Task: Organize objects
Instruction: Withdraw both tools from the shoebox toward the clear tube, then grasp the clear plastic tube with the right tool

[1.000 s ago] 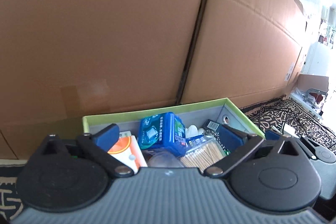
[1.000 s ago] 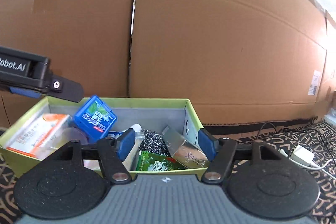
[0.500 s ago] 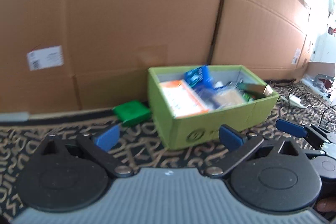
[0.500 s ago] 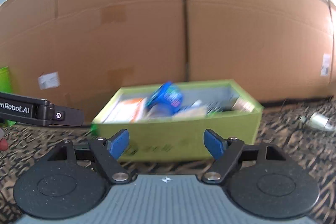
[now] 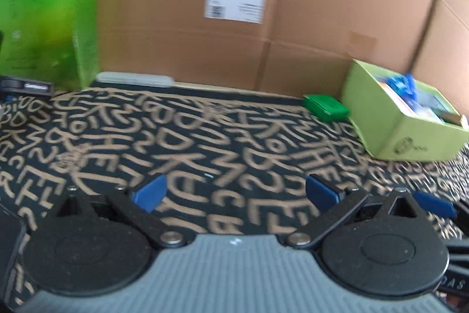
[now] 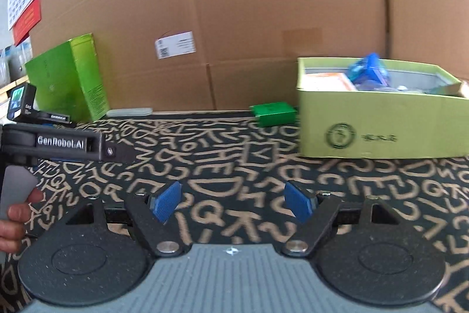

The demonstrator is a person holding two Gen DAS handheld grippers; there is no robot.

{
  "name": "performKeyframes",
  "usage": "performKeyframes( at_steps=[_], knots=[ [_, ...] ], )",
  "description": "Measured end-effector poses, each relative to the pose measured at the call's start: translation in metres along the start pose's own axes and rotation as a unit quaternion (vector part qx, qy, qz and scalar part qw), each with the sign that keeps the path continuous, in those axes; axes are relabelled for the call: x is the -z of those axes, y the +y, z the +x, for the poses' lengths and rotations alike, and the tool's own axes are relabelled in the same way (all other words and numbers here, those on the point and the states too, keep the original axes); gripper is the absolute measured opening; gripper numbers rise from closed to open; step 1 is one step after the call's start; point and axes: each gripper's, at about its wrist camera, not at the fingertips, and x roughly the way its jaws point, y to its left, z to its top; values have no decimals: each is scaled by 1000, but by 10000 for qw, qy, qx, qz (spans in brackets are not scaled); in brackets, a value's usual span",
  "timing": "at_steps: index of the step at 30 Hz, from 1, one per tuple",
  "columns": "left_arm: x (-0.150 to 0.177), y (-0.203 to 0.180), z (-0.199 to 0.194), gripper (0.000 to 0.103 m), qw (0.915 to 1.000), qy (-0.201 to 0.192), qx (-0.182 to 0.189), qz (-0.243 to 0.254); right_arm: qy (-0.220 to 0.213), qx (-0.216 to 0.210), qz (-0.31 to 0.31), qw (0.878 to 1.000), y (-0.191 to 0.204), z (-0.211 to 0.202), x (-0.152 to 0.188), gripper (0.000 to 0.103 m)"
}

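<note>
1. left gripper (image 5: 234, 192): blue pads set wide apart, nothing between them, over the patterned rug (image 5: 205, 137).
2. right gripper (image 6: 234, 200): jaws wide, nothing between them, above the same rug.
3. light green box (image 6: 381, 125): on the rug to the right, against the cardboard wall (image 6: 263, 5), filled with packets, among them a blue pack (image 6: 369, 71).
4. small green case (image 6: 274, 113): on the rug just left of the box.
5. tall green carton (image 6: 67, 78): upright at far left against the wall.
6. hand (image 6: 14, 222): at the left edge of the right wrist view, on a gripper handle.

Both wrist views look low across the rug (image 5: 205, 143), sharing the cardboard wall (image 6: 263, 19).
</note>
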Motion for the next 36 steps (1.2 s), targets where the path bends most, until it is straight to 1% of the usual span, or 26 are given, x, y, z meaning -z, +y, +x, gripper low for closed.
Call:
performKeyframes(
  at_steps=[5,7,9,11,13,15,17,19,21,23,27,29,32,35,36],
  knots=[
    [-24,35,9,103,9992,-136,-254,-283,73,-40,-172,9998,20,15,-9,80],
    [-37,49,16,103,9984,-154,-388,-383,114,-79,-224,9997,26,23,-11,77],
    [-48,63,21,103,9970,-175,-541,-527,202,-144,-237,9994,33,33,-14,71],
    [-53,80,20,103,9951,-263,-645,-706,265,-290,-299,9988,41,45,-18,63],
    [-53,94,16,103,9931,-333,-783,-804,312,-458,-473,9973,52,60,-26,60],
    [-50,103,11,103,9919,-415,-900,-790,323,-659,-631,9953,64,80,-39,56],
    [-48,111,7,103,9907,-505,-995,-778,318,-949,-767,9920,78,104,-55,54],
    [-49,119,6,103,9903,-530,-1025,-770,327,-1190,-988,9874,93,129,-70,53],
    [-53,126,4,103,9906,-532,-1029,-729,346,-1329,-1139,9840,108,156,-83,53],
    [-52,131,1,103,9893,-547,-1146,-718,478,-1470,-1253,9800,122,185,-92,53],
    [-44,143,0,103,9887,-494,-1146,-831,754,-1359,-1499,9764,143,240,-101,53],
    [-41,148,-1,103,9881,-477,-1150,-900,873,-1291,-1596,9748,153,261,-105,53],
    [-38,152,-1,103,9862,-516,-1224,-992,830,-1277,-1752,9727,163,278,-111,53],
    [-38,152,2,103,9871,-483,-1171,-980,898,-1228,-1780,9722,168,289,-115,53],
    [-37,152,3,103,9875,-454,-1168,-953,920,-1293,-1719,9723,168,291,-116,56]
  ],
)
